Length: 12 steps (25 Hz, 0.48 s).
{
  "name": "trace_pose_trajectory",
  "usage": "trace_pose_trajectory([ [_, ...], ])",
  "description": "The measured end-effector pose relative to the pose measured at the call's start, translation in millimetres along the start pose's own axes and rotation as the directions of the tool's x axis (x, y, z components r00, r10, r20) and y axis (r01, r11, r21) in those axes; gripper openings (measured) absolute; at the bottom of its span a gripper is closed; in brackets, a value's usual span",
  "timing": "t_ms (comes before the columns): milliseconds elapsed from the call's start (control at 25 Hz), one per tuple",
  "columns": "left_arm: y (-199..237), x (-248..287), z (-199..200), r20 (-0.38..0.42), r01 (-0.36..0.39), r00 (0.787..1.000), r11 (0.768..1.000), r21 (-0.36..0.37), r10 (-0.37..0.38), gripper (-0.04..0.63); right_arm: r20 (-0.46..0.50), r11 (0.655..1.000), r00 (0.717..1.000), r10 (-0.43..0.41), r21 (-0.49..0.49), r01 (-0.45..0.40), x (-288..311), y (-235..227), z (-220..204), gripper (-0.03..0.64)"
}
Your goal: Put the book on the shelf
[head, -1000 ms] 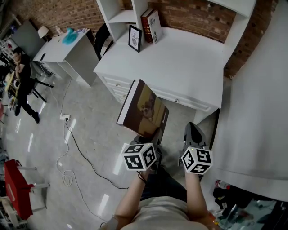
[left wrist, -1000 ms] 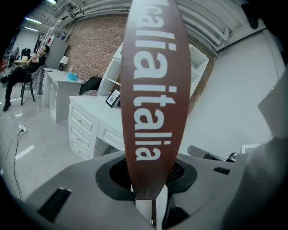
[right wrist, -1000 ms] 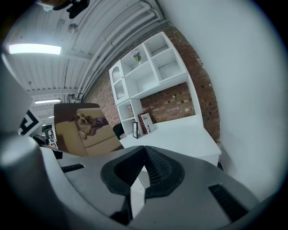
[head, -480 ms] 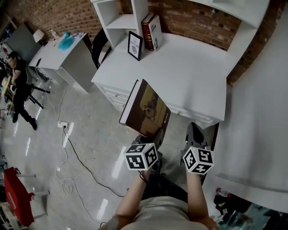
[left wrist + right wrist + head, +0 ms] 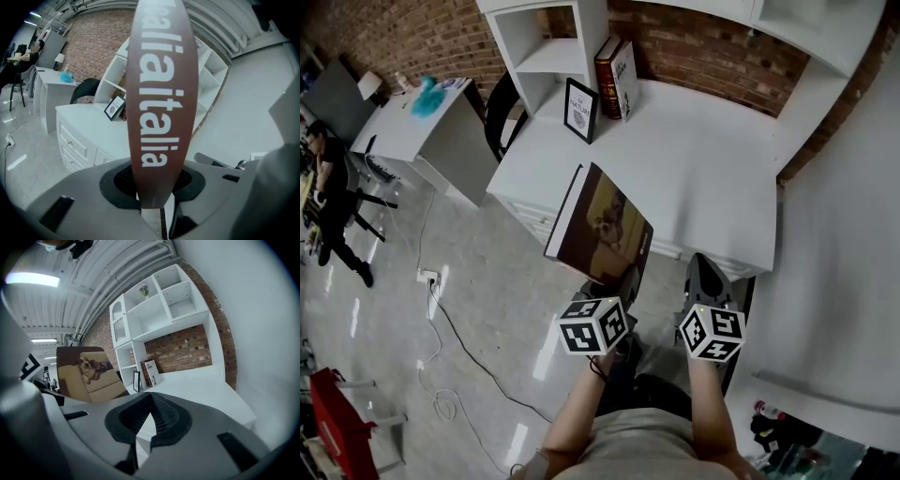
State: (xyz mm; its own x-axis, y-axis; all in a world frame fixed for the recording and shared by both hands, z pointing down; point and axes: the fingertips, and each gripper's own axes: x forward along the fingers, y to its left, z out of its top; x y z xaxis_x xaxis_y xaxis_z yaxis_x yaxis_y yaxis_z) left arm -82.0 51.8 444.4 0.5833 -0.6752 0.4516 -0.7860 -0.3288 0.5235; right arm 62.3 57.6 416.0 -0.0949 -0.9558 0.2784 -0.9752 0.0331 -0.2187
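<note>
A large brown book [image 5: 600, 230] with a dog on a sofa on its cover stands upright, tilted, in my left gripper [image 5: 616, 281], which is shut on its lower edge. In the left gripper view its spine [image 5: 159, 93] with white lettering rises from between the jaws of that gripper [image 5: 152, 197]. My right gripper [image 5: 705, 269] hangs beside it, to the right, with its jaws together and nothing in them [image 5: 150, 401]. Both are in front of the white desk [image 5: 703, 141]. The white shelf unit [image 5: 553, 42] stands on the desk's far left, against the brick wall.
Two upright books [image 5: 617, 64] and a framed picture [image 5: 579, 108] stand on the desk by the shelf. A black chair [image 5: 500, 98] and a white side table [image 5: 441, 112] are at the left. A cable [image 5: 441, 314] lies on the floor. A white wall [image 5: 848, 262] closes the right.
Both grippers, with the book, have come closer to the desk, whose front edge now lies nearer to the book. The grip on the book is the same.
</note>
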Motion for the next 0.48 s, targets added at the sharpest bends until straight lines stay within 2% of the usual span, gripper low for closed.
trace_pose_trajectory([
  [480,18.1,36.3,32.0,-0.012,0.027,1.0,1.0,0.005,-0.027,0.149,-0.004,1.0,1.0,-0.031,0.001,0.031,43.8,-1.6,7.5,0.017],
])
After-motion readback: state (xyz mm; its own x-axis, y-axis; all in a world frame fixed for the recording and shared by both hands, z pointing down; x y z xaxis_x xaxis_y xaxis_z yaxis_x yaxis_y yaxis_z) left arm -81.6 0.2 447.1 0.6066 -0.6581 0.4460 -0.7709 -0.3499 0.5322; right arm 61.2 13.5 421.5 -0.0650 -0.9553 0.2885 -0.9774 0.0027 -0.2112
